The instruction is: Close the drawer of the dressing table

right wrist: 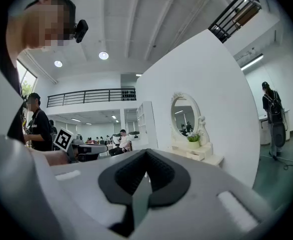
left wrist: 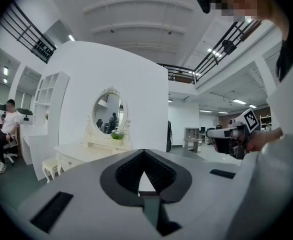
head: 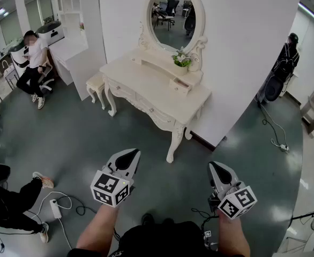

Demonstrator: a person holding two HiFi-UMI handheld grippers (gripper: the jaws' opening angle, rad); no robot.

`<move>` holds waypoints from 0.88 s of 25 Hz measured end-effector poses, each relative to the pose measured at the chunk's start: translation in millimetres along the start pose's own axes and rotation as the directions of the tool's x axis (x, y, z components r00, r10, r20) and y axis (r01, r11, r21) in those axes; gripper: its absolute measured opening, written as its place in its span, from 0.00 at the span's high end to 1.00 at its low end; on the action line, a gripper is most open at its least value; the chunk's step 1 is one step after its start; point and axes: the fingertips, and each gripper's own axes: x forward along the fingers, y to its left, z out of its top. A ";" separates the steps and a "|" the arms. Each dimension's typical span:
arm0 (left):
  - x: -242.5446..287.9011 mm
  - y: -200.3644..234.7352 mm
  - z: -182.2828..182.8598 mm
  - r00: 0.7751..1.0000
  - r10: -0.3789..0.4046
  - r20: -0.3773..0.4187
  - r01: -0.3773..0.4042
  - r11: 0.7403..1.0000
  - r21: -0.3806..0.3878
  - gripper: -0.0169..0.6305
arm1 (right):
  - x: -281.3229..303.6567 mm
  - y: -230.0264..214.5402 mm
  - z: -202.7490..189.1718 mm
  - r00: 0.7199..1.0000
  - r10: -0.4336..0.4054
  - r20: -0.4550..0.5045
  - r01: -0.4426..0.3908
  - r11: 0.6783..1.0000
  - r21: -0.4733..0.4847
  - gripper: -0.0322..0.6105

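Both tools up front, well short of the target: left gripper (head: 130,154) w/ jaws pressed together, nothing in them; right gripper (head: 215,167) same, jaws together & empty. Dressing table (head: 146,84) stands across the grey floor (head: 82,138) against the white wall (head: 243,47). Its small top drawer (head: 179,86), just below the potted flowers (head: 181,59), sticks out a bit, well apart from both grippers.

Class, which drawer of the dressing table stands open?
The small upper drawer just below the potted plant: it juts out of its shelf, while the front drawers under the tabletop sit flush.
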 end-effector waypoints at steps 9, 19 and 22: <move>-3.6 -13.8 -0.2 0.998 0.064 -0.030 -0.064 0.998 -0.007 0.97 | -12.5 -10.8 1.7 1.000 0.010 0.004 -0.011 1.000 0.017 0.94; 16.7 -56.7 1.7 0.996 0.070 -0.057 -0.069 0.997 0.019 0.97 | -36.5 -34.4 0.1 1.000 0.011 -0.011 -0.012 0.998 -0.055 0.94; 21.1 -72.9 -0.8 0.996 0.068 -0.060 -0.067 0.998 0.016 0.97 | -47.4 -36.2 -4.8 0.999 0.039 -0.006 -0.039 0.999 -0.037 0.94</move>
